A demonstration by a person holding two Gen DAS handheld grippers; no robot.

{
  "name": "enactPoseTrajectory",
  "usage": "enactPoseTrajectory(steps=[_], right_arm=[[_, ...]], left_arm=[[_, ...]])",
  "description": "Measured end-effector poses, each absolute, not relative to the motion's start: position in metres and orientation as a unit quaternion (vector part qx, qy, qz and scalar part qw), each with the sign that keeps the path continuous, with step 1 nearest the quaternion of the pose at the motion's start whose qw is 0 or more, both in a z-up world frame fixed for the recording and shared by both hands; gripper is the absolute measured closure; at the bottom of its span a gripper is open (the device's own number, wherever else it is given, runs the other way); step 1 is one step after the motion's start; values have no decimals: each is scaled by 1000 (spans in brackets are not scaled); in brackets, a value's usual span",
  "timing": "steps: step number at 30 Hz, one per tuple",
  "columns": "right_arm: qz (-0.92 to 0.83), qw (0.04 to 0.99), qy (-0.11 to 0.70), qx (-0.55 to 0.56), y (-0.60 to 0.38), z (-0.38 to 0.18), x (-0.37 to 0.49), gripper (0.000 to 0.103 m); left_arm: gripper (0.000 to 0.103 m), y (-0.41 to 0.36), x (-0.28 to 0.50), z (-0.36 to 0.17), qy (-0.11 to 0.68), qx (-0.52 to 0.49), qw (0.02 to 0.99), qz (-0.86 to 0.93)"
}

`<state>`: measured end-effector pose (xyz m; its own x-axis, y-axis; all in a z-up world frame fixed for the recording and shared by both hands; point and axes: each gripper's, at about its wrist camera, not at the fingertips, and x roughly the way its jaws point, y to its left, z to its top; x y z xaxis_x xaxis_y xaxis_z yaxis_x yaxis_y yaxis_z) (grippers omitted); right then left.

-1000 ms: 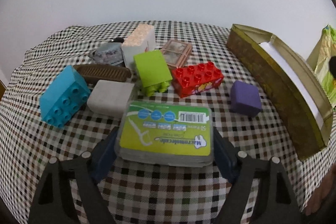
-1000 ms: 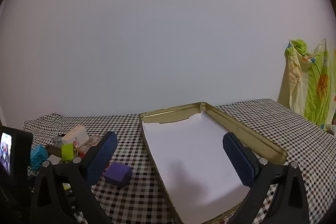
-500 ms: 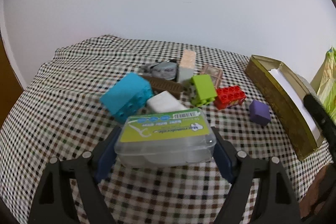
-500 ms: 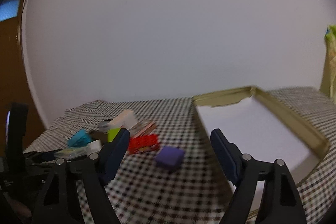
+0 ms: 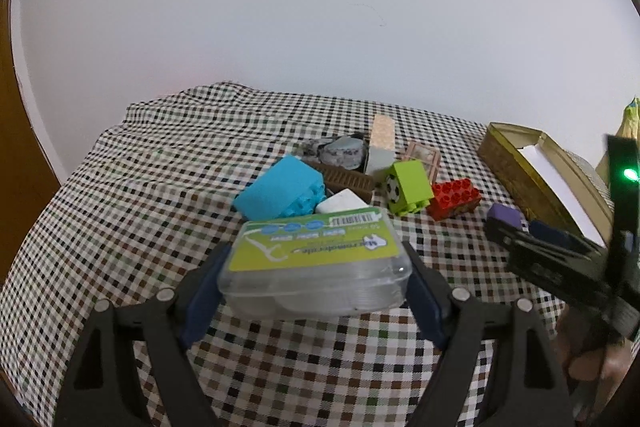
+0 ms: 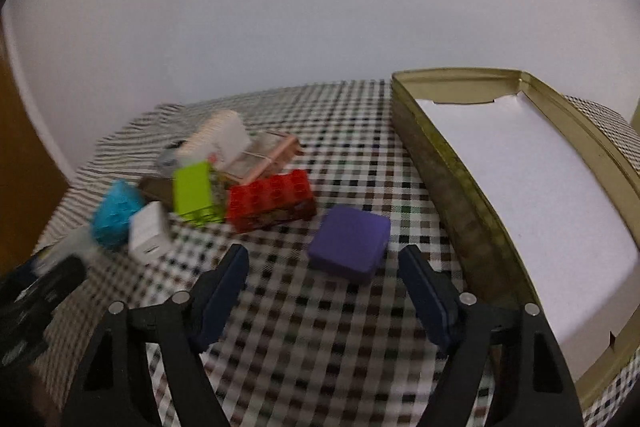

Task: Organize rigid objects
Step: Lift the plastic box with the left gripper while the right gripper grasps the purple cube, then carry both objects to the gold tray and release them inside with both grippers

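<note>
Left wrist view: the left gripper (image 5: 314, 277) clamps the clear floss box (image 5: 316, 267), lifted off the checked cloth (image 5: 120, 227), likely bound for the gold tin (image 5: 520, 167) at two o'clock.

Right wrist view: the right gripper (image 6: 324, 283), jaws apart after narrowing with nothing between them, lines up on the purple block (image 6: 350, 243) at twelve o'clock.

Right gripper (image 6: 323, 277), jaws just closing, empty, near purple block (image 6: 350, 242) beside tin tray (image 6: 448, 163)
</note>
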<state>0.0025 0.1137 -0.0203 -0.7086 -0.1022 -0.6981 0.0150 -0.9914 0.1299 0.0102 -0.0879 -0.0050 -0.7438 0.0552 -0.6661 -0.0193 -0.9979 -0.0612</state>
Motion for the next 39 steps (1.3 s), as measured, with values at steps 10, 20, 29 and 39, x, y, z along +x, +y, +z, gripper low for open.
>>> enactPoseTrajectory(steps=[10, 20, 29, 39], right_arm=[[-904, -37, -14, 426, 104, -34, -20, 50], [-918, 16, -35, 395, 122, -33, 6, 61], [-969, 46, -31, 240, 145, 23, 54, 61], [-985, -20, -46, 163, 204, 40, 63, 61]], left_arm=[[21, -81, 0, -9, -17, -364, 18, 931], [21, -65, -4, -10, -2, -361, -3, 933], [21, -28, -4, 9, 14, -339, 11, 941], [21, 34, 3, 26, 41, -310, 49, 949]])
